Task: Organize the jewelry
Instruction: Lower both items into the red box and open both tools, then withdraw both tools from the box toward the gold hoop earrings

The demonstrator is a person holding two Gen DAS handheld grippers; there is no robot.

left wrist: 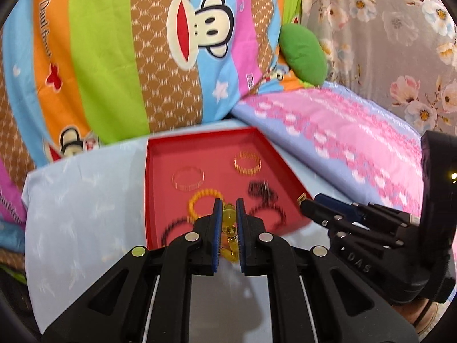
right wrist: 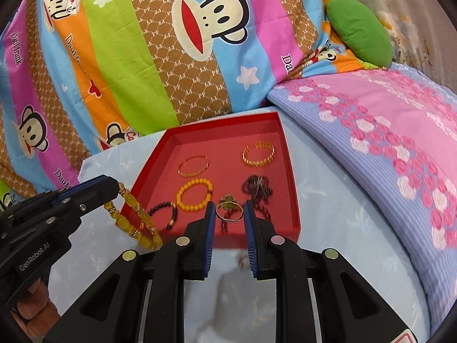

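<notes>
bedding is crowding the red tray; left claw is pinching slick, dangling yellow bead bracelet, right claw is pinching stiff gold ring by its band

Red tray on pale blue sheet with faint white print; inside it gold bangles, orange bead bracelet, dark bead bracelets. Translucent yellow bead bracelet and gold ring sit against black grippers with blue pads. Striped cartoon-monkey quilt, green cushion, pink-flowered lilac pillow.
</notes>
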